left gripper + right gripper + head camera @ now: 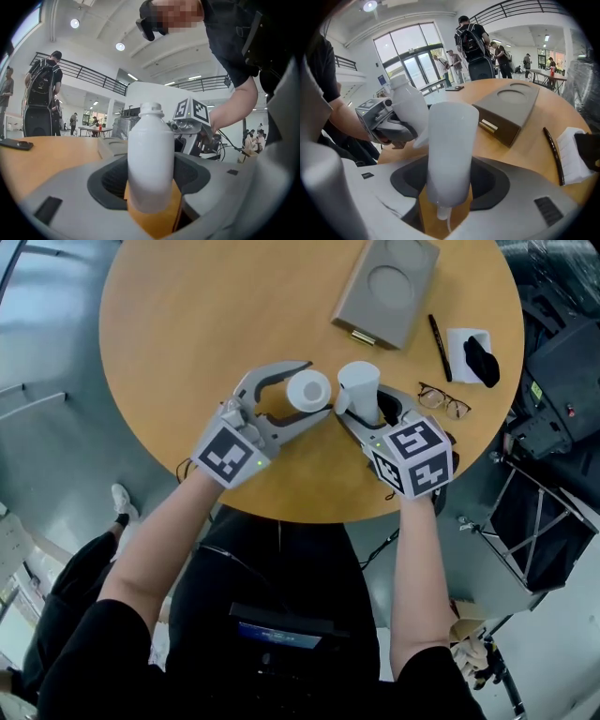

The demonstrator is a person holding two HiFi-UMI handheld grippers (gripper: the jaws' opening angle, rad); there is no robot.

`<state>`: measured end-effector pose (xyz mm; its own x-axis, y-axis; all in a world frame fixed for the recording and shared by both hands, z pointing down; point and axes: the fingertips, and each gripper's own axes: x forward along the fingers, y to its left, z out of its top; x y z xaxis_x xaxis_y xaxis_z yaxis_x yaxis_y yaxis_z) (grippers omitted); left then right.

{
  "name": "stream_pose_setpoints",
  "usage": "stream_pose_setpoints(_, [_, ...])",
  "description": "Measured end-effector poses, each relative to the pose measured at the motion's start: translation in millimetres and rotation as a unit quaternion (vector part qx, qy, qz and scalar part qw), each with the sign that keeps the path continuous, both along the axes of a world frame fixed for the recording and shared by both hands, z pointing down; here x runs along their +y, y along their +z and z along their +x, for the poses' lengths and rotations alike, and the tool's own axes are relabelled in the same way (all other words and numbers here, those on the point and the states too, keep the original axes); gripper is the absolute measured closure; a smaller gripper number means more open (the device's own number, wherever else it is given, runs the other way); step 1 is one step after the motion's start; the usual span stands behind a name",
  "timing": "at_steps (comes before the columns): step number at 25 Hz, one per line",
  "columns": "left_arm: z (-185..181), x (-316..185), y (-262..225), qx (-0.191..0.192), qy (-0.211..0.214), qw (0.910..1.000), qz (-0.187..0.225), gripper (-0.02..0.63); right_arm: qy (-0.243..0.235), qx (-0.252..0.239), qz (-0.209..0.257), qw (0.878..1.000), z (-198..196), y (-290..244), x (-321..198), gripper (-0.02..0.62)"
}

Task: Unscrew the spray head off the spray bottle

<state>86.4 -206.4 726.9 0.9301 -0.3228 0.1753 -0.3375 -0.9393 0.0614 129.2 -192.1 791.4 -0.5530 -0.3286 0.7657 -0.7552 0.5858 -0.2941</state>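
Observation:
In the head view my left gripper (312,390) is shut on the white spray bottle (308,390), which stands upright over the round wooden table (234,306). The bottle (150,154) has a bare threaded neck with no head on it. Just to its right, my right gripper (368,405) is shut on the white spray head (359,383), apart from the bottle. In the right gripper view the spray head (447,150) sits between the jaws with a thin tube hanging from its lower end. Whether the bottle's base touches the table is hidden.
A grey box (386,287) lies at the table's far side. To the right of the grippers lie a black pen (440,346), a pair of glasses (443,400) and a white pad with a black object (473,354). Black equipment stands beyond the right edge.

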Motion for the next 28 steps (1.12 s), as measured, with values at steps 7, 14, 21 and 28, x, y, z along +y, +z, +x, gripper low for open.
stream_pose_setpoints(7, [6, -3, 47, -0.035, 0.004, 0.9993, -0.010, 0.304, -0.015, 0.057, -0.040, 0.997, 0, 42, -1, 0.336])
stream_pose_setpoints(14, [7, -7, 59, -0.074, 0.002, 0.9969, -0.027, 0.305, -0.038, 0.104, -0.055, 0.992, 1, 56, -1, 0.334])
stream_pose_setpoints(21, [-8, 1, 73, -0.131, 0.015, 0.9910, -0.025, 0.300, -0.066, 0.148, -0.047, 0.986, -6, 55, -2, 0.328])
stream_pose_setpoints(28, [-17, 4, 63, -0.138, 0.004, 0.9899, -0.030, 0.258, -0.062, 0.166, -0.018, 0.984, -5, 39, -7, 0.275])
